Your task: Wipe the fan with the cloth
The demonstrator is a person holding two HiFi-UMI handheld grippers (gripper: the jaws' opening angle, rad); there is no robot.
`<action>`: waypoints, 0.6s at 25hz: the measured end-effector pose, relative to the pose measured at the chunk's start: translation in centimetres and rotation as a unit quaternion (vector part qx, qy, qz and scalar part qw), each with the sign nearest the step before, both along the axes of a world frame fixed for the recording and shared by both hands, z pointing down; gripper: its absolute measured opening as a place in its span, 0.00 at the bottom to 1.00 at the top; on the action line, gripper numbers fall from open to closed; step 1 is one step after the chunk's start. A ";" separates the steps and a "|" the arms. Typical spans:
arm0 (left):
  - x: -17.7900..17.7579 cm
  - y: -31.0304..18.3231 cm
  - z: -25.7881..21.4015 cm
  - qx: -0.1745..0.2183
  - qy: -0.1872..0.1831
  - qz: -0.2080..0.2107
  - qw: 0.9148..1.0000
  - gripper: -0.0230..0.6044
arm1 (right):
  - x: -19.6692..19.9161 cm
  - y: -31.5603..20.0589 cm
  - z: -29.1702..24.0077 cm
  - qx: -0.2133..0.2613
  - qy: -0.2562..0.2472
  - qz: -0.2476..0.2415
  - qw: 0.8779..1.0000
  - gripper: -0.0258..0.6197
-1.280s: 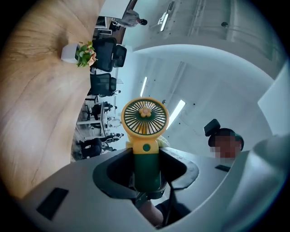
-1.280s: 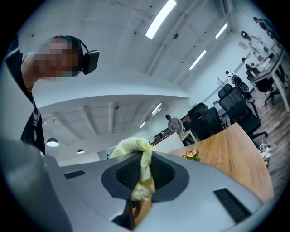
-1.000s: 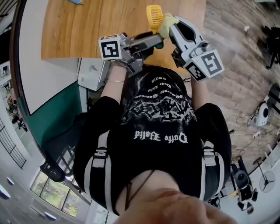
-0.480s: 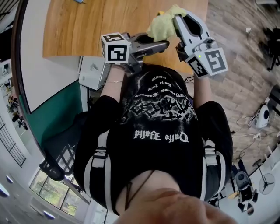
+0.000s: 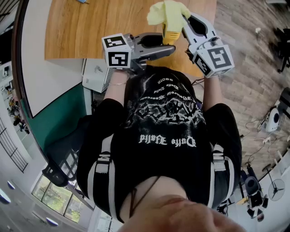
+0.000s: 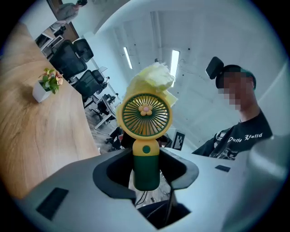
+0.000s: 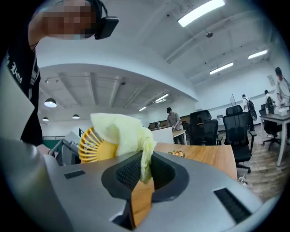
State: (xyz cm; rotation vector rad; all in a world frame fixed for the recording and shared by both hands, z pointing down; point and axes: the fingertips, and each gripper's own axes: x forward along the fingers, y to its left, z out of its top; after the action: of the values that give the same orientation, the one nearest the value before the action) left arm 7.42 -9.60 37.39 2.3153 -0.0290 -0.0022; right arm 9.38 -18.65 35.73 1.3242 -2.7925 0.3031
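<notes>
A small hand fan with a yellow head (image 6: pixel 144 114) and a green handle (image 6: pixel 146 165) stands upright between the jaws of my left gripper (image 6: pixel 146 163), which is shut on the handle. In the head view the left gripper (image 5: pixel 168 45) points right, over the table's near edge. My right gripper (image 7: pixel 145 170) is shut on a pale yellow cloth (image 7: pixel 124 131), which lies over the back and top of the fan's head (image 7: pixel 93 146). From above, the cloth (image 5: pixel 165 11) covers the fan head, the right gripper (image 5: pixel 185 20) sits just right of it, and only the fan's yellow neck (image 5: pixel 170 34) shows.
The wooden table (image 5: pixel 90 27) lies ahead of the person, with a white drawer unit (image 5: pixel 95 74) under its near left edge. A small potted plant (image 6: pixel 45 86) stands on the table to the left. Office chairs (image 7: pixel 213 129) and wood floor (image 5: pixel 253 68) are on the right.
The cloth has moved from beside the fan head to over it and farther from the person. The left gripper has rolled, turning the fan. The right gripper has shifted slightly.
</notes>
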 end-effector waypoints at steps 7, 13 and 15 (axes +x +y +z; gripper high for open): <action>-0.6 -1.0 0.4 0.003 -0.012 -0.017 1.000 0.35 | -1.3 2.4 1.3 0.003 0.068 -0.109 0.992 0.10; -1.4 -1.9 1.5 -0.004 -0.030 -0.030 0.999 0.35 | -2.9 4.1 1.7 0.001 0.071 -0.196 0.978 0.10; -1.7 -2.2 2.1 -0.012 -0.033 -0.036 0.999 0.35 | -3.3 5.1 2.2 -0.016 0.063 -0.233 0.970 0.10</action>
State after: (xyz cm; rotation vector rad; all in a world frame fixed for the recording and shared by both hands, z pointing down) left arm 5.76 -11.77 39.52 2.2880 -0.1460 0.0380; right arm 6.11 -13.58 37.89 0.6211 -2.8586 0.2306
